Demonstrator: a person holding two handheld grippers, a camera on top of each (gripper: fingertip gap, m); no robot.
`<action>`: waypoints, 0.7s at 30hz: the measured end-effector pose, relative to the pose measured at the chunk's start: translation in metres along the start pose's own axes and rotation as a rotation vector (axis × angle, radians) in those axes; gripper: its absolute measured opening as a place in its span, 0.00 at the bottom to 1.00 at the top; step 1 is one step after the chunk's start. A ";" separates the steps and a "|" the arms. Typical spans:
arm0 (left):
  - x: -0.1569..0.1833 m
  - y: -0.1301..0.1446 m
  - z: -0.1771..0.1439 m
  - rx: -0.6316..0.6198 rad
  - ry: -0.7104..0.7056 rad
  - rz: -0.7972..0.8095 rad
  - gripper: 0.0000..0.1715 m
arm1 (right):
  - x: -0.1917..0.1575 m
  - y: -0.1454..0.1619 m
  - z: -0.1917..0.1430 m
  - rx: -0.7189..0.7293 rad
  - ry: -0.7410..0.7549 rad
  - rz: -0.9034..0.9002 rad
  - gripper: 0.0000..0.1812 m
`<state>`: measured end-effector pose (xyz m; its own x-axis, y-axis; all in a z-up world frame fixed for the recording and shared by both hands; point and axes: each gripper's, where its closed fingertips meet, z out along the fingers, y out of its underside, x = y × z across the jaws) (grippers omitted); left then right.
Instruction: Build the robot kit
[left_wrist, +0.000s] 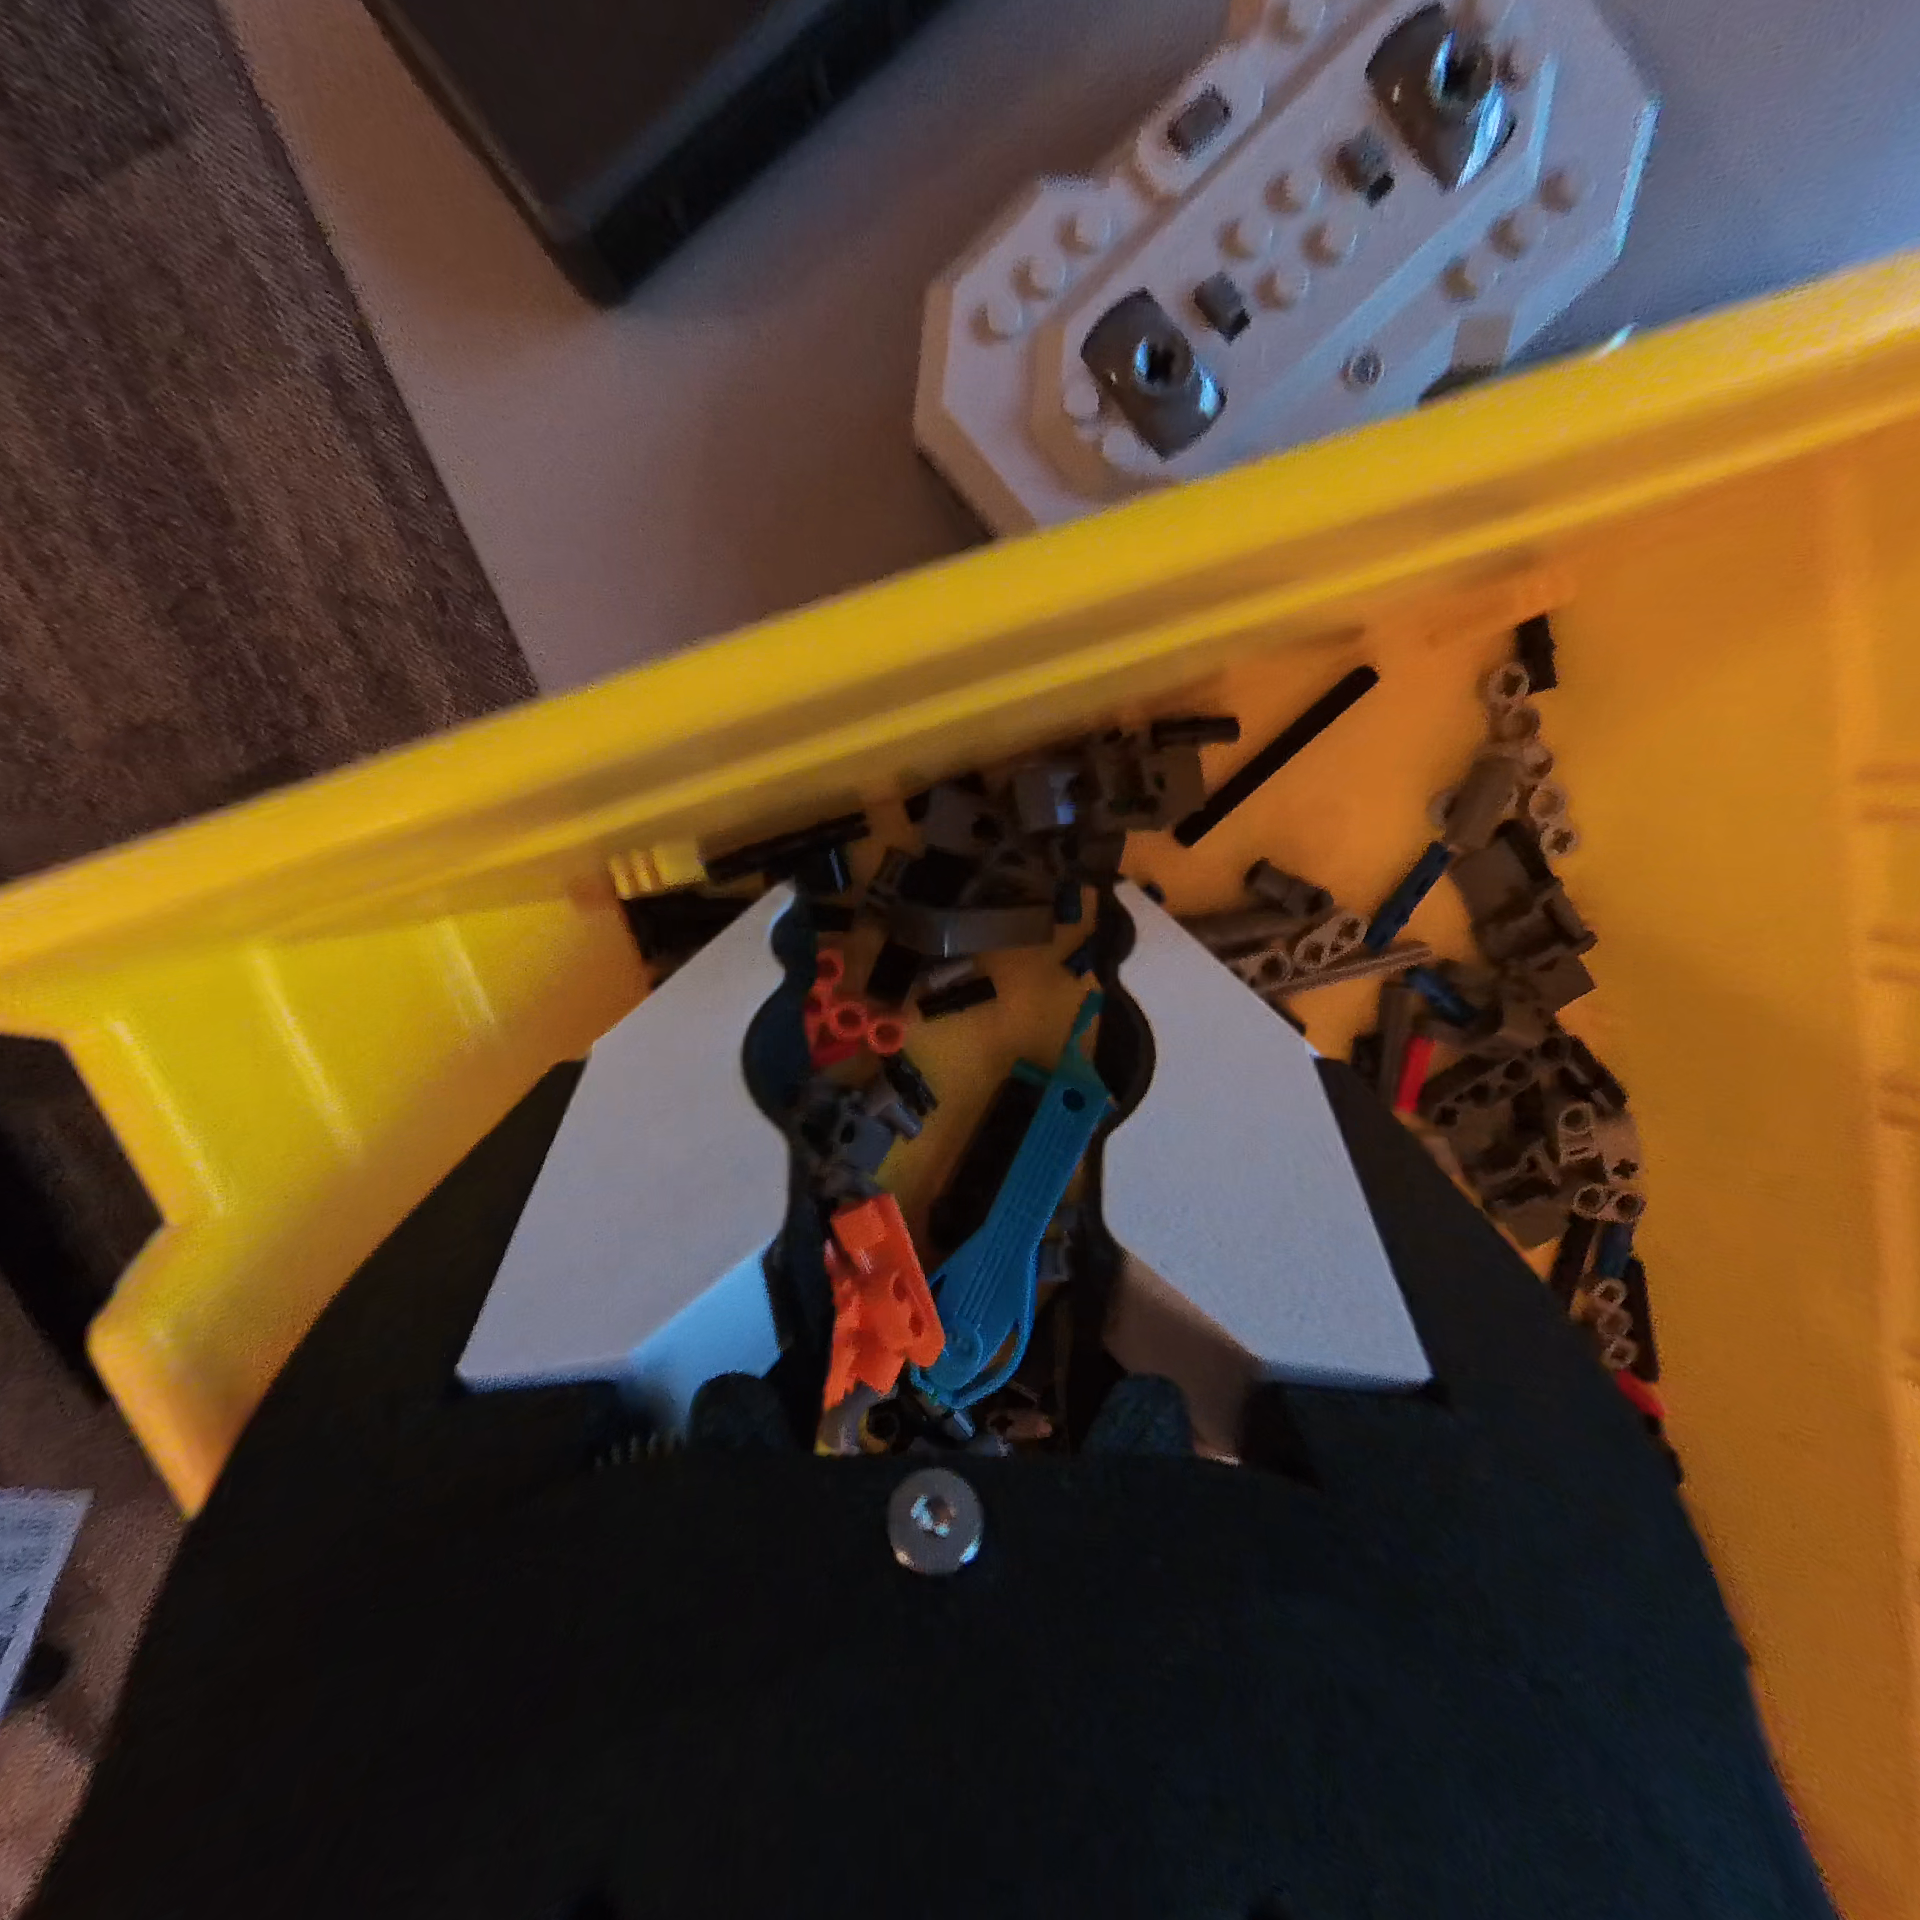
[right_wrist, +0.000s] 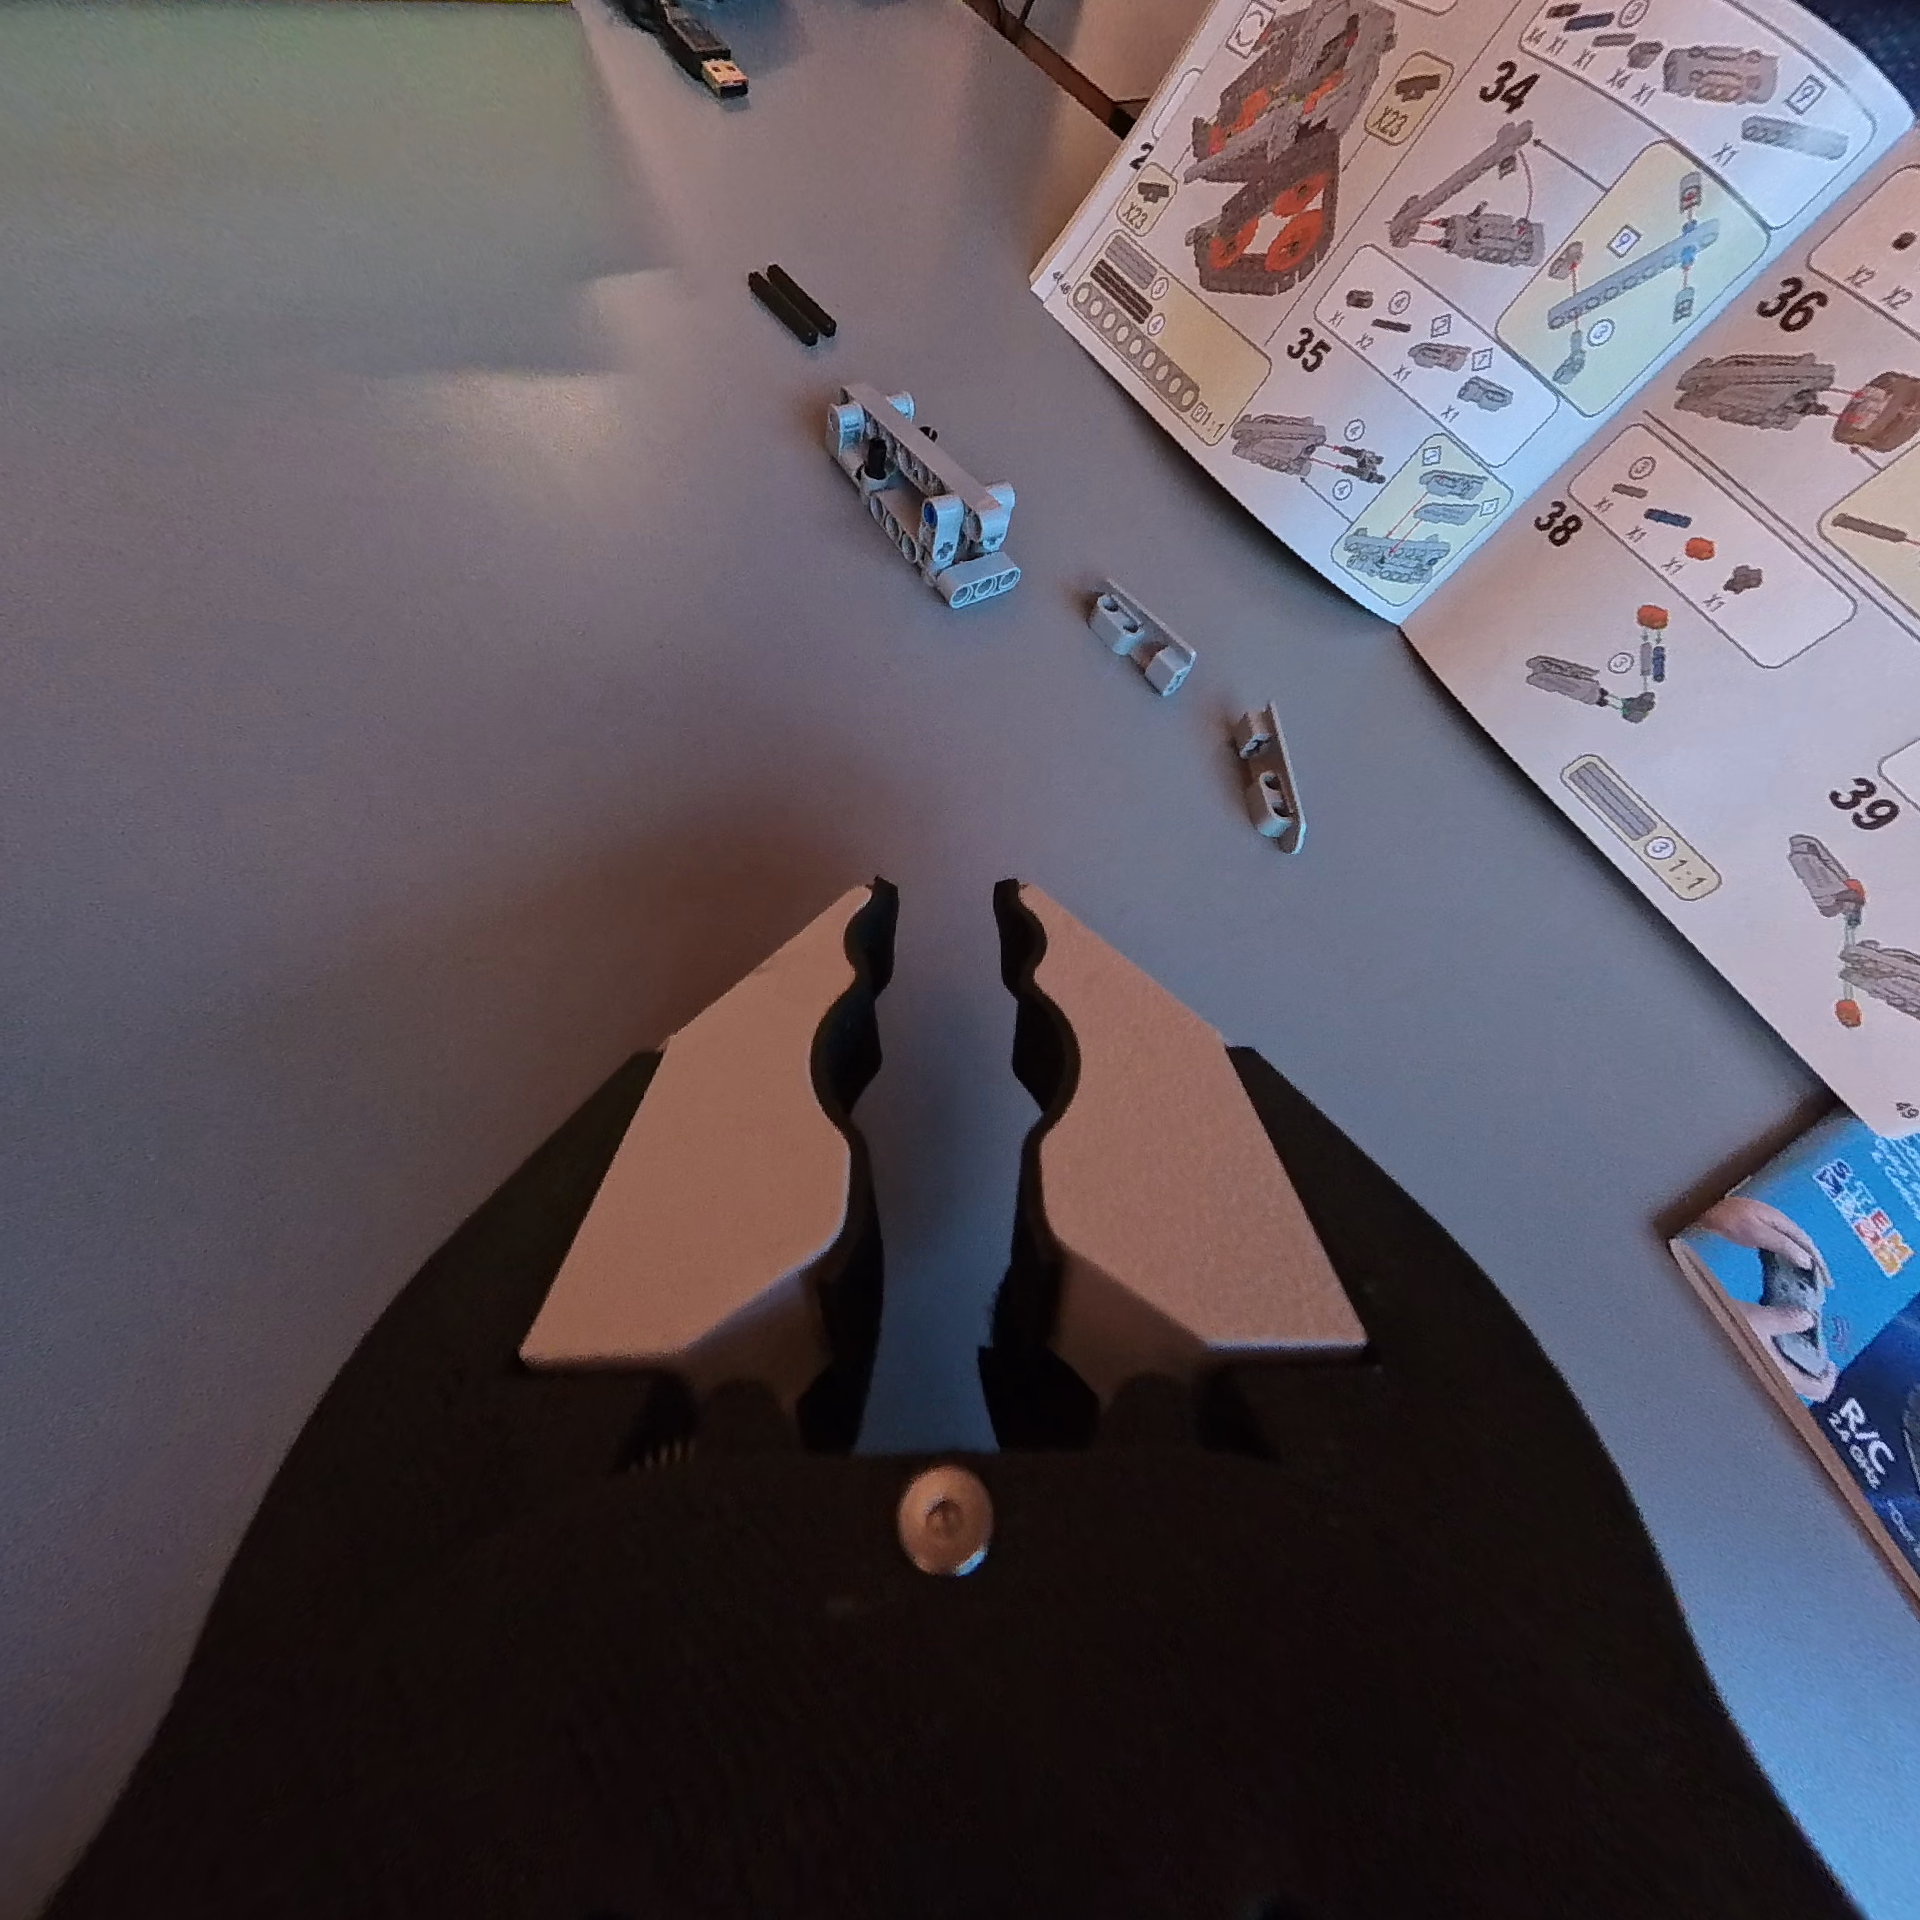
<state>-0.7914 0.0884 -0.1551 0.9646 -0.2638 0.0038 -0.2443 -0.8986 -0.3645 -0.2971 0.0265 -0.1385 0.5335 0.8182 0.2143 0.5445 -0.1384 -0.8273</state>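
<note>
My left gripper is open and reaches down into a yellow bin of loose building-toy parts. Between its fingers lie black and grey pieces, a red piece, an orange piece and a blue tool. It holds nothing. My right gripper hovers over a grey table, fingers a small gap apart and empty. Ahead of it lie a grey beam assembly, two small grey parts and a pair of black rods.
A white controller-like part lies beyond the bin's rim, next to a dark box. An open instruction booklet and a blue-covered box sit at the right of the table. A USB plug lies at the far edge. Left tips to right tips: about 50 cm.
</note>
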 end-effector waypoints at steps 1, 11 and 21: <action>-0.001 0.001 0.001 -0.005 -0.009 0.012 0.24 | 0.000 0.000 0.000 -0.001 0.000 -0.003 0.11; 0.023 0.053 -0.014 -0.226 0.151 0.016 0.04 | -0.003 0.002 0.001 -0.012 -0.005 -0.025 0.11; 0.005 -0.008 -0.036 0.106 0.113 -0.097 0.30 | -0.005 0.003 0.002 -0.020 -0.009 -0.044 0.11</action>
<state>-0.7881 0.0813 -0.1184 0.9644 -0.2206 0.1459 -0.1329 -0.8811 -0.4538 -0.2999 0.0231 -0.1429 0.5028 0.8289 0.2452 0.5799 -0.1131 -0.8068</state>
